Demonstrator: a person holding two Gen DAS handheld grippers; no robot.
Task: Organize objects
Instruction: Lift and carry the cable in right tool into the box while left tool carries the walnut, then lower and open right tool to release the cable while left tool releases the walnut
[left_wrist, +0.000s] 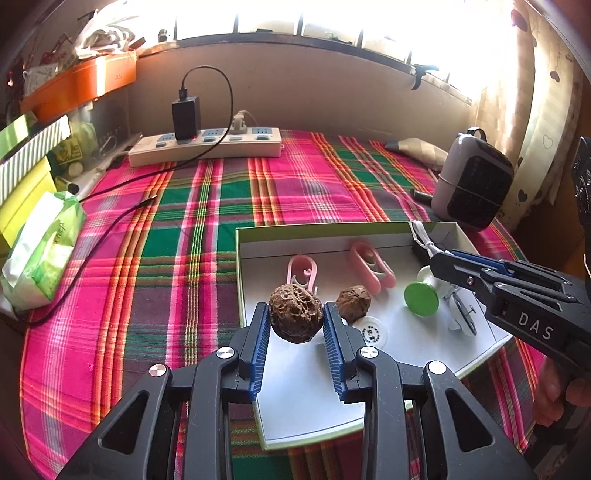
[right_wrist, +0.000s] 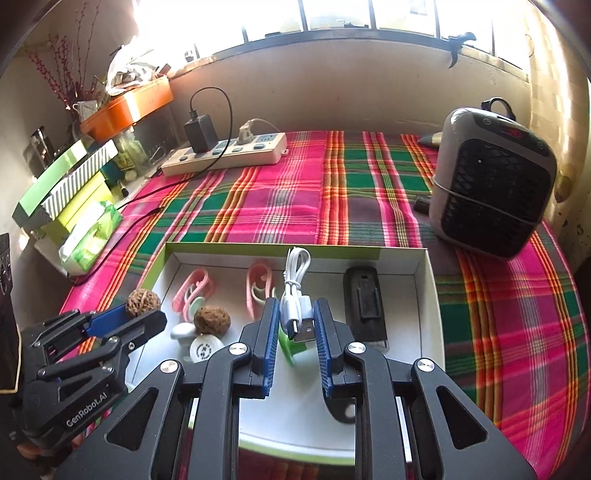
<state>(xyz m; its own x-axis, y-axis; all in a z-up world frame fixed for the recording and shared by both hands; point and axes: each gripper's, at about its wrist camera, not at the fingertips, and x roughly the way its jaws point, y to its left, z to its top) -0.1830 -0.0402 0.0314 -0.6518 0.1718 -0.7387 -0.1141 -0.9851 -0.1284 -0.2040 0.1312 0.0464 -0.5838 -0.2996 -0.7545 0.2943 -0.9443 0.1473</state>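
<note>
**Both tools loaded over the white box**

The left tool hung over the near-left corner of the white box, its blue pads closed part-way on a wrinkled walnut, which sat pinched between them, clear of the box floor. The right tool was over the box's middle, jaws narrowed onto the plug end of a coiled white USB cable, the loop standing up beyond the fingertips.

Crowded in there. A second walnut lay just right of the held one, beside a white round disc. Two pink clips rested toward the far wall, a green-capped piece near the right tool's tips, and a black oblong device lay along the box's right side.

Around the box, the plaid-covered bench carried a white power strip at the far edge with a black charger plugged in, its black cord trailing down the left. A green tissue pack lay at the left edge, and a grey heater stood far right, close behind the box's corner.
</note>
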